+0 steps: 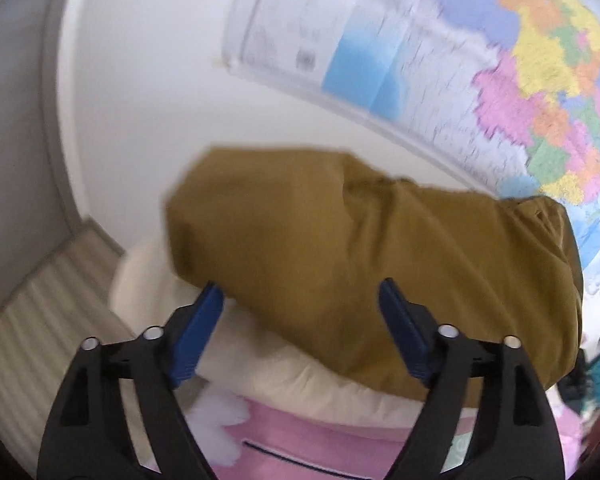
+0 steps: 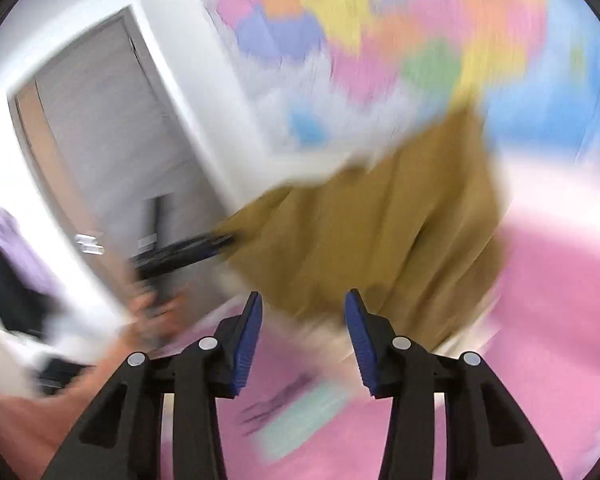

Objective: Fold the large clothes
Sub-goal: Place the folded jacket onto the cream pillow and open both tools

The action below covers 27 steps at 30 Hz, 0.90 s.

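Observation:
A mustard-brown garment [image 1: 340, 248] lies bunched on a cream pillow [image 1: 268, 364] at the head of a pink bed. My left gripper [image 1: 300, 292] is open, its blue pads [image 1: 196, 336] just short of the garment's near edge, holding nothing. In the blurred right wrist view the same garment [image 2: 372, 240] lies ahead. My right gripper [image 2: 302, 300] is open and empty just in front of it. The left gripper's tip [image 2: 196, 248] shows at the garment's left edge, held by a hand [image 2: 152, 312].
A coloured wall map [image 1: 480, 72] hangs on the white wall behind the pillow. The pink bedsheet [image 2: 540, 320] spreads below. A grey door [image 2: 108, 128] stands to the left, with dark and purple clothes [image 2: 8, 264] hanging at the far left.

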Each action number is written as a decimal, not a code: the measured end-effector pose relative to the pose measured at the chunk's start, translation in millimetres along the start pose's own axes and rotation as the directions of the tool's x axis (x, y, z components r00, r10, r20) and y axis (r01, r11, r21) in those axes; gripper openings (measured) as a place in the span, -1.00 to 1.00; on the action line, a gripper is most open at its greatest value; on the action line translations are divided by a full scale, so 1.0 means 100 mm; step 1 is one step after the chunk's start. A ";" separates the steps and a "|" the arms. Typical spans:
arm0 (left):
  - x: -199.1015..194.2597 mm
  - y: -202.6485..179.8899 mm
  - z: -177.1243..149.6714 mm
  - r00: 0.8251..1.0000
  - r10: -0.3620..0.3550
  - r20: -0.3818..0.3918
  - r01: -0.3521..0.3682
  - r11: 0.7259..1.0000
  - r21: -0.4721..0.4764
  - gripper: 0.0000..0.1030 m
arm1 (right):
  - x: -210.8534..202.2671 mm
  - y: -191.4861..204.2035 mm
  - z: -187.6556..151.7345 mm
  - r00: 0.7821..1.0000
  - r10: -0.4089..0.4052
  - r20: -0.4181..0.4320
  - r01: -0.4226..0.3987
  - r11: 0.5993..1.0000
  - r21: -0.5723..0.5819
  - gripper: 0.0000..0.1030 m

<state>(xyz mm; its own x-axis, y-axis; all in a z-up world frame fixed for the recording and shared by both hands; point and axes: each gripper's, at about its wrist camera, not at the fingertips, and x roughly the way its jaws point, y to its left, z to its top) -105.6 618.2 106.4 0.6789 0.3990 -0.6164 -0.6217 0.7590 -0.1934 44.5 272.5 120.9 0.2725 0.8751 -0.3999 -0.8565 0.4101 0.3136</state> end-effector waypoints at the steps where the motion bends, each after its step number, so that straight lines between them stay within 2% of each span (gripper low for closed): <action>1: -0.12 -0.02 0.00 0.999 0.006 0.036 -0.006 1.000 0.005 0.69 | 0.06 -0.02 0.11 1.000 -0.010 0.005 0.010 1.000 -0.006 -0.17; 3: -0.28 -0.12 0.00 0.998 0.002 0.070 -0.005 0.999 0.044 0.75 | 0.26 -0.20 0.25 0.997 -0.075 0.000 0.075 0.997 0.037 -0.17; 5: -0.33 -0.27 -0.03 0.996 0.033 0.087 -0.042 0.994 0.098 0.80 | 0.53 -0.49 0.26 0.989 -0.144 -0.046 0.148 0.983 0.110 -0.14; 6: -0.31 -0.34 -0.07 0.997 0.022 0.076 -0.031 0.992 0.122 0.80 | 0.61 -0.74 0.17 0.987 -0.127 -0.096 0.144 0.972 0.187 -0.13; 8: -0.20 -0.47 -0.12 0.999 0.005 0.036 -0.010 0.989 0.149 0.80 | 0.85 -1.06 -0.04 0.980 -0.045 -0.195 0.108 0.939 0.326 -0.16; 10: -0.08 -0.56 -0.19 1.000 -0.002 0.001 0.002 0.985 0.170 0.80 | 0.92 -1.27 -0.40 0.975 0.039 -0.221 0.066 0.891 0.449 -0.16; 12: 0.04 -0.62 -0.25 1.000 0.005 -0.026 -0.001 0.985 0.175 0.78 | 0.86 -1.34 -0.55 0.974 0.065 -0.216 0.050 0.871 0.488 -0.16; 14: 0.09 -0.66 -0.28 0.999 0.003 -0.036 0.003 0.986 0.169 0.78 | 0.72 -1.28 -0.52 0.979 0.039 -0.199 0.057 0.889 0.455 -0.17; 16: 0.06 -0.70 -0.31 1.000 0.010 -0.021 -0.007 0.986 0.165 0.78 | 0.50 -1.09 -0.47 0.986 0.017 -0.168 0.052 0.917 0.395 -0.05; 18: -0.02 -0.77 -0.34 1.000 0.029 0.004 -0.029 0.984 0.174 0.80 | 0.26 -0.79 -0.46 0.993 -0.008 -0.117 0.042 0.956 0.291 0.01; 19: -0.06 -0.81 -0.35 0.999 0.038 0.015 -0.040 0.982 0.183 0.82 | 0.18 -0.65 -0.45 0.995 -0.023 -0.094 0.044 0.972 0.230 0.14; 20: -0.09 -0.85 -0.36 0.998 0.053 0.022 -0.057 0.980 0.189 0.85 | 0.11 -0.52 -0.45 0.996 -0.043 -0.074 0.055 0.984 0.168 0.19; 23: -0.18 -0.99 -0.40 0.996 0.078 0.030 -0.083 0.976 0.203 0.89 | 0.18 -0.30 -0.42 0.994 -0.092 -0.056 0.095 0.993 0.072 0.21; 27: -0.30 -1.15 -0.50 0.994 0.104 0.036 -0.109 0.972 0.210 0.89 | 0.17 -0.15 -0.59 0.990 -0.130 -0.050 0.131 0.991 0.008 0.31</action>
<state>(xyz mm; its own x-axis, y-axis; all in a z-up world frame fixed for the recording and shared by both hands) -73.6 492.9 108.5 0.6240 0.4938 -0.6057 -0.5959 0.8020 0.0400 36.3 265.8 58.1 0.3591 0.8003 -0.4801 -0.8099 0.5229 0.2659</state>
